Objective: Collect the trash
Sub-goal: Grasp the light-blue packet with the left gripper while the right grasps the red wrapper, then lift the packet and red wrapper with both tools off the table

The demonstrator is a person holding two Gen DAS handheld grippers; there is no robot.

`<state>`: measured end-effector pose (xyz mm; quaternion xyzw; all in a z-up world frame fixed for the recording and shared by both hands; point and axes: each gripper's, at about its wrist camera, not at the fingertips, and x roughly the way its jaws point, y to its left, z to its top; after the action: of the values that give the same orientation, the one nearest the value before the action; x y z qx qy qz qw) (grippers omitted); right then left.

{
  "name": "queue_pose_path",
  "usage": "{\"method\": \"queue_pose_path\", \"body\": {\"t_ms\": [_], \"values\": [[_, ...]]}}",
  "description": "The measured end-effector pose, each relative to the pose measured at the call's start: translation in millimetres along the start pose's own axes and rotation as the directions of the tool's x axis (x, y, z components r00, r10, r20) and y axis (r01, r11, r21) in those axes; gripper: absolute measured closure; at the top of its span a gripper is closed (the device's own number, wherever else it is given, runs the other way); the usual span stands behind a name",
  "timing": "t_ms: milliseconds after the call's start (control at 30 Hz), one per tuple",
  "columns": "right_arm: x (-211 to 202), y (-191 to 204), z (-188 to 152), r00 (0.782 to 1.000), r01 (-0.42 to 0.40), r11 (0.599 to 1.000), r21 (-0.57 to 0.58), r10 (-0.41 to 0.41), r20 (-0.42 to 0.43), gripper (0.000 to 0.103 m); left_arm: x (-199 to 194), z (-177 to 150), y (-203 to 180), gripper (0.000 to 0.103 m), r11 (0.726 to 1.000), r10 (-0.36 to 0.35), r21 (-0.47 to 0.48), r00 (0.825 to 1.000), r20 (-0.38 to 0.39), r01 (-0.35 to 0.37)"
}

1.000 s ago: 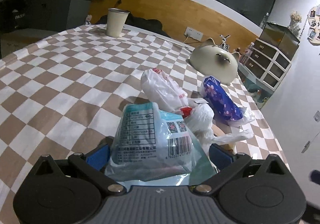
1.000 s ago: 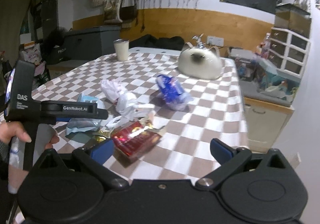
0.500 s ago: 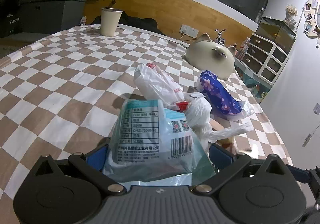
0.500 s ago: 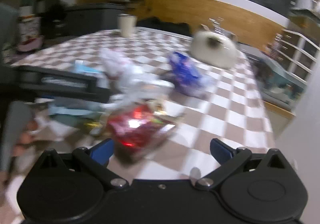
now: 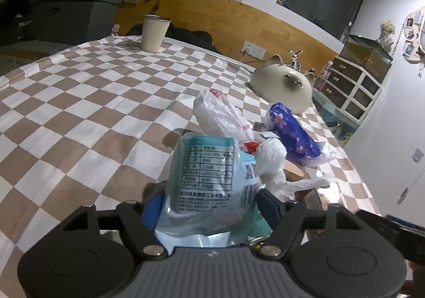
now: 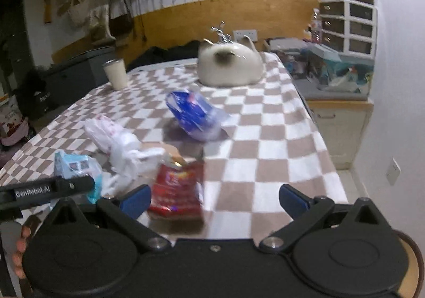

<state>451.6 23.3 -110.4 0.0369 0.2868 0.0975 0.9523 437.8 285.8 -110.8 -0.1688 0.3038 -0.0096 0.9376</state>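
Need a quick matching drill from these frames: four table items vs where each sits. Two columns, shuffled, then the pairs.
Items:
1. teal packet
2. red wrapper
3. cup
4. cat figure

Places:
A. far right end of the table
B. between the left claw fingers
C. far left corner
D. just ahead of the open right claw

Pairs: 1-B, 2-D, 3-C, 4-A
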Motion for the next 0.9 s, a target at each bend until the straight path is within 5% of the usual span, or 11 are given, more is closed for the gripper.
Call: {"method": "queue_pose_path", "body": {"t_ms": [267, 433, 533, 900], "values": [[35, 30, 1, 0.999, 0.007, 0.996, -0.085, -0.010, -0.036, 0.003, -4, -3, 0, 0.039, 1.000, -0.006, 0.002, 1.000, 0.017, 0.006], [51, 34, -7, 0.998, 0.010, 0.997, -0.074, -0.015, -0.059, 0.025, -4, -3, 0, 0.045, 1.000, -0.011, 0.006, 1.000, 0.022, 0.011], [46, 30, -7, 0.999, -0.009, 0.999, -0.050, 0.007, -0.037, 0.049, -4, -3, 1, 0.047, 1.000, -0.008, 0.005, 1.000, 0.024, 0.008], [21, 25, -19, 0.999, -0.040, 0.997, -0.059, 0.039, -0.013, 0.049, -17, -3, 4, 0.052, 1.000, 0.019, -0.014, 0.997, 0.071, -0.018]]}}
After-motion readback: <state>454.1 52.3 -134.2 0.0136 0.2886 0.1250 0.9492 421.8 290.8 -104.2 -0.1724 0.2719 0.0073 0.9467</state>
